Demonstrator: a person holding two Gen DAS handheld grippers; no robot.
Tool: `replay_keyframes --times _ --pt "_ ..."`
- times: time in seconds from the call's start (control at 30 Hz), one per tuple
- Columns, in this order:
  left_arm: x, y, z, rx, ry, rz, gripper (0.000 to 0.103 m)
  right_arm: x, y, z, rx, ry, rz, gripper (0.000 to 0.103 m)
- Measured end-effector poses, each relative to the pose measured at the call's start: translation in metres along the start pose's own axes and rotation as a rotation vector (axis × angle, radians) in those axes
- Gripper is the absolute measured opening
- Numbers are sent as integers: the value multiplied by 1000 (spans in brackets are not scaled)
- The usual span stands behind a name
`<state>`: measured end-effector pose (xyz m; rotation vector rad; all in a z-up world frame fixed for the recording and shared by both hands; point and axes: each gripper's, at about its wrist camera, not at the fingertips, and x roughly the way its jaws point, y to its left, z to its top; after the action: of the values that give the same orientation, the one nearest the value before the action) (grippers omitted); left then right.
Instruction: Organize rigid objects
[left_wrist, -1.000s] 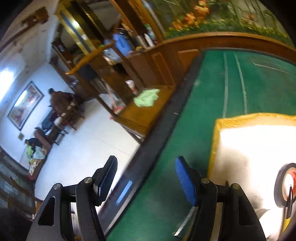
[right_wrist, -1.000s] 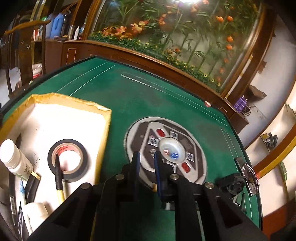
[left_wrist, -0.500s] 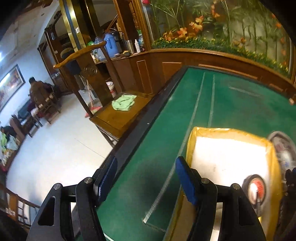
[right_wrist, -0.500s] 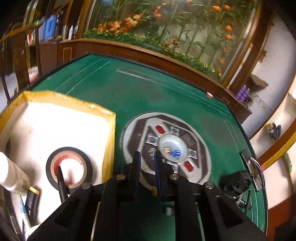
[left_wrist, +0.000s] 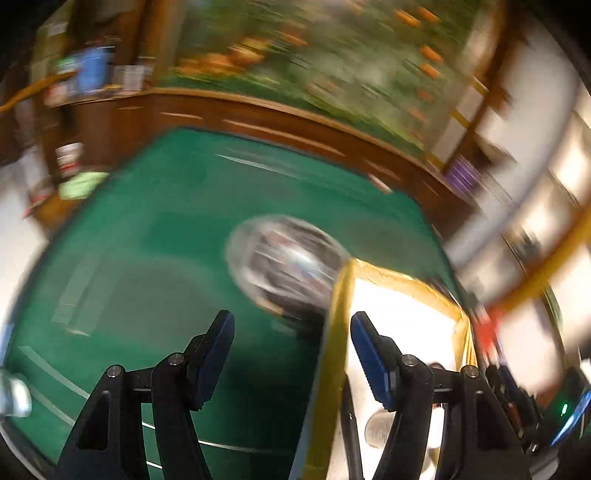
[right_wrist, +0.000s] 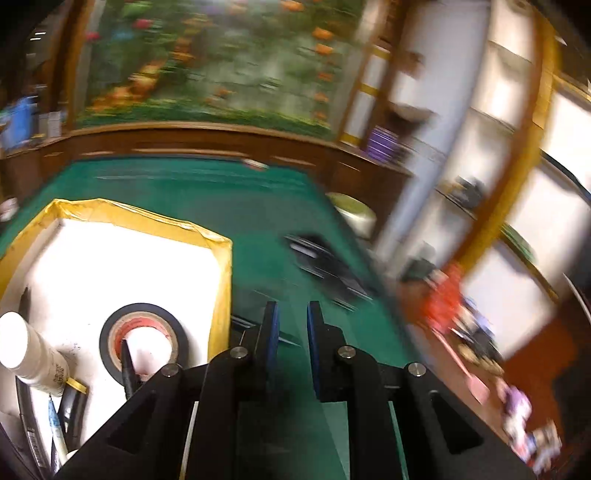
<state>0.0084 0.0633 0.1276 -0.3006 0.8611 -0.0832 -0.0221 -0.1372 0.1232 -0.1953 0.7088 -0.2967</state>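
Much bare felt (left_wrist: 155, 258) beside tray (right_wrist: 218, 258)

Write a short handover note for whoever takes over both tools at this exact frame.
Left tool: open, empty, over the near yellow edge of the tray.
Right tool: nearly shut, nothing between the pads, over green felt right of the tray.
In the tray: black tape roll with a black pen lying across it, white bottle, other pens at the near left.
Still on the table: a blurred black object ahead of the right tool. It likely goes in next.
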Motion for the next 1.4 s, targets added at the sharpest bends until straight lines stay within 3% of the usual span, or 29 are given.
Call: replay_keyframes --times 0.13,0.27,0.37,0.53,0.67,0.73,0.8,0.97,1.07,1.13,1.23,1.4 --pt "31 -87 -33 173 113 -129 69 8 -90 -36 81 73 -163 13" --pt "58 -156 -64 298 165 -212 68 19 -147 -61 105 122 -256 13" --pt "83 -187 -79 351 221 -244 68 30 -167 -70 93 119 -276 13" --pt "119 -209 -84 390 262 -193 68 58 -184 -74 85 109 -287 13" --pt "136 -213 -79 383 238 -156 68 82 -182 -66 63 104 -283 15" --pt "137 -214 -73 365 212 -167 68 93 -186 -63 71 113 -278 25" --pt "139 -210 -69 363 215 -170 68 98 -191 -60 105 127 -255 49" --pt "121 -168 -53 286 252 -206 68 85 -225 -53 213 119 -236 53" --pt "109 -124 -42 182 252 -201 69 73 -239 -46 223 117 -243 53" --pt "116 -96 -40 104 328 -199 69 55 -246 -39 240 104 -207 53" --pt "130 -86 -49 103 423 -195 69 34 -247 -26 277 88 -125 57" --pt "135 -79 -61 112 441 -127 68 16 -219 4 287 114 148 57"
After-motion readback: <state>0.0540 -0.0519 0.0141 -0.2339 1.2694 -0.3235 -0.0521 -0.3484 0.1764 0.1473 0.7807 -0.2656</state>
